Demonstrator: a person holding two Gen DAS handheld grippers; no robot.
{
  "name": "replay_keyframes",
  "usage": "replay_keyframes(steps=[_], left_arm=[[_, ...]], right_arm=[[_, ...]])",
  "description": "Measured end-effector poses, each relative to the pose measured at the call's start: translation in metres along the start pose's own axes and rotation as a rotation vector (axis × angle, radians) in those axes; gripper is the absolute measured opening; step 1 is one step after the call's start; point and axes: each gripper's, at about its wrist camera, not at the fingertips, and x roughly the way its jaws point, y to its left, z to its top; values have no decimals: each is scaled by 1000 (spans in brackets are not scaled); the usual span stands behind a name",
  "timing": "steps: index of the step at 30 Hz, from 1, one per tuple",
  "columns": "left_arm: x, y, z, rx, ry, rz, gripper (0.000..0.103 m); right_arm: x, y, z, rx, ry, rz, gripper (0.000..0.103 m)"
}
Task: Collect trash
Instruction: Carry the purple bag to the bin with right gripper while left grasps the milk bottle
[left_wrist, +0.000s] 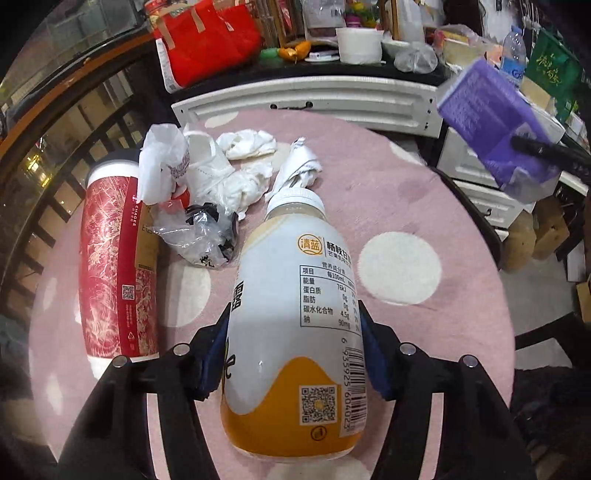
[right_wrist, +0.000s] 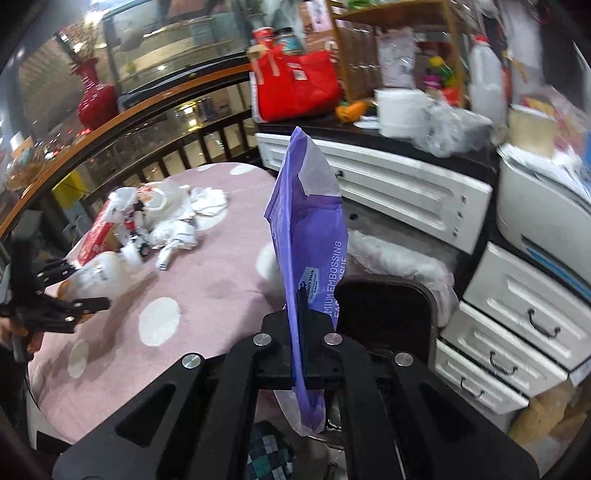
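My left gripper (left_wrist: 295, 354) clamps the bottle (left_wrist: 295, 332), centre frame, for binning; right gripper (right_wrist: 301, 332) pinches the purple wrapper (right_wrist: 310, 229) shut, clear of the table (left_wrist: 424, 192).

Glossy plastic bottle (left_wrist: 295, 332), crumpled paper tissues (left_wrist: 247, 144)

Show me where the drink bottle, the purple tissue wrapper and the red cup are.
drink bottle (left_wrist: 295, 295), left wrist view, on its white label.
purple tissue wrapper (right_wrist: 310, 229), right wrist view, on its purple middle.
red cup (left_wrist: 110, 258), left wrist view, on its patterned side.
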Motion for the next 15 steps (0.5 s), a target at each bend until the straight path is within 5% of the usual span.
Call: replay_keyframes(steps=[5,15], left_arm=[[-9,-9,5,-65,-60,-34,60],[-34,-54,20,-119,-159,-137,60]], right_arm=[[15,-23,-13,46,51,-35,2],[139,-72,-67,176,384,-99,1]])
